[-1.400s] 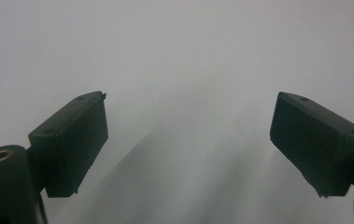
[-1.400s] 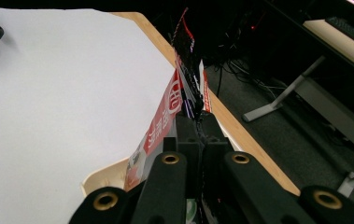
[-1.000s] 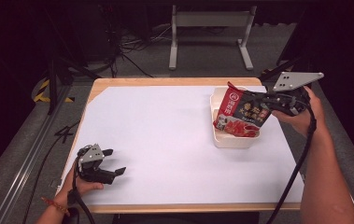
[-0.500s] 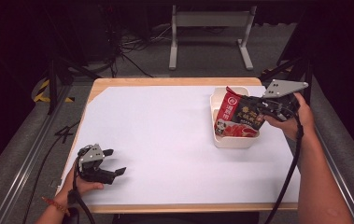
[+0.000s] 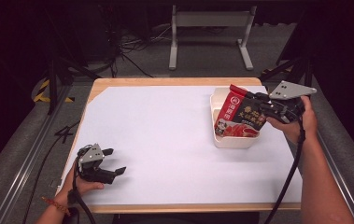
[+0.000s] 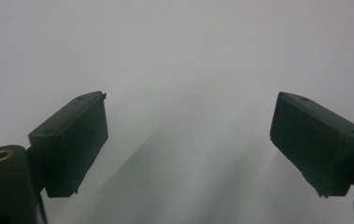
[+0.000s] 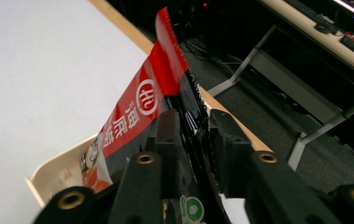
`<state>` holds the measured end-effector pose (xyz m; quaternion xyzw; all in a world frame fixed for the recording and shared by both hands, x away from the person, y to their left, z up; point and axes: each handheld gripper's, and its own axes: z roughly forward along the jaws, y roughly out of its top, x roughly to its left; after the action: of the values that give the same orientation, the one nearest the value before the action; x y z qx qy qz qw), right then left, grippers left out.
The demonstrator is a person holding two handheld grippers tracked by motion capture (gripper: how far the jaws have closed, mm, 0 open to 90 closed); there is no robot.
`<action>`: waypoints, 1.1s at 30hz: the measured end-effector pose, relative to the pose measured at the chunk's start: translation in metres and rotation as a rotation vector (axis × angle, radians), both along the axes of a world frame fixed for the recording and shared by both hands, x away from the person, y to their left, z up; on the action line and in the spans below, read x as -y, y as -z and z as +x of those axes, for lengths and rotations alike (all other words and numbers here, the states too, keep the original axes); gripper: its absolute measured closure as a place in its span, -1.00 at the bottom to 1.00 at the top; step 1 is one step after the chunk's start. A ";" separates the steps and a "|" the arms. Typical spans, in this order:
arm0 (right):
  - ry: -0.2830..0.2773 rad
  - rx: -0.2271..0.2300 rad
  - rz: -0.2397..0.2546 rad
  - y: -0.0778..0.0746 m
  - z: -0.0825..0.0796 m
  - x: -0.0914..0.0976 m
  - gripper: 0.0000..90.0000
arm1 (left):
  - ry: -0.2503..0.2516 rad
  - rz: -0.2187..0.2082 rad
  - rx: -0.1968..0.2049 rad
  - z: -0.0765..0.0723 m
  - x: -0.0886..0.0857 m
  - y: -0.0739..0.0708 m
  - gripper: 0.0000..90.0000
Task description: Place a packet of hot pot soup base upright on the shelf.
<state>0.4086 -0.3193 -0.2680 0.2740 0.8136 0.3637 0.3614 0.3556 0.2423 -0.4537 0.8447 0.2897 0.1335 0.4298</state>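
A: One packet (image 5: 238, 115) in play, red and black, and the right gripper (image 5: 264, 106) has it clamped by its edge, tilted over the tub (image 5: 233, 140) on the table (image 5: 165, 135), lower end down inside.

B: Close up, the jaws pinch the flat serrated seam of the packet (image 7: 165, 84). Good spot — my guess is the film's slick and floppy, so the belly would slide or buckle.

A: Looks light too, hanging from one edge without much sag.

B: Left gripper (image 5: 112, 164) sits on the table's near left, jaws spread wide, gripping nothing.
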 end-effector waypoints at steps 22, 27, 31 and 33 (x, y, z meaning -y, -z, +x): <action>0.056 -0.057 0.087 0.008 -0.027 0.018 -0.12 | -0.001 -0.014 0.016 0.000 0.000 -0.002 -0.73; 0.069 -0.050 0.082 0.016 -0.031 0.016 -0.16 | -0.002 -0.013 0.031 -0.001 -0.001 -0.003 -0.73; 0.062 -0.038 0.090 0.017 -0.035 0.015 -0.18 | -0.006 -0.008 0.034 -0.002 -0.002 -0.003 -0.73; 0.055 -0.037 0.074 0.018 -0.039 0.015 -0.22 | -0.009 -0.007 0.034 -0.002 -0.002 -0.003 -0.72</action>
<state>0.3700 -0.3340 -0.2863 0.3163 0.7982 0.3783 0.3459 0.3539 0.2445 -0.4505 0.8396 0.2868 0.1487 0.4367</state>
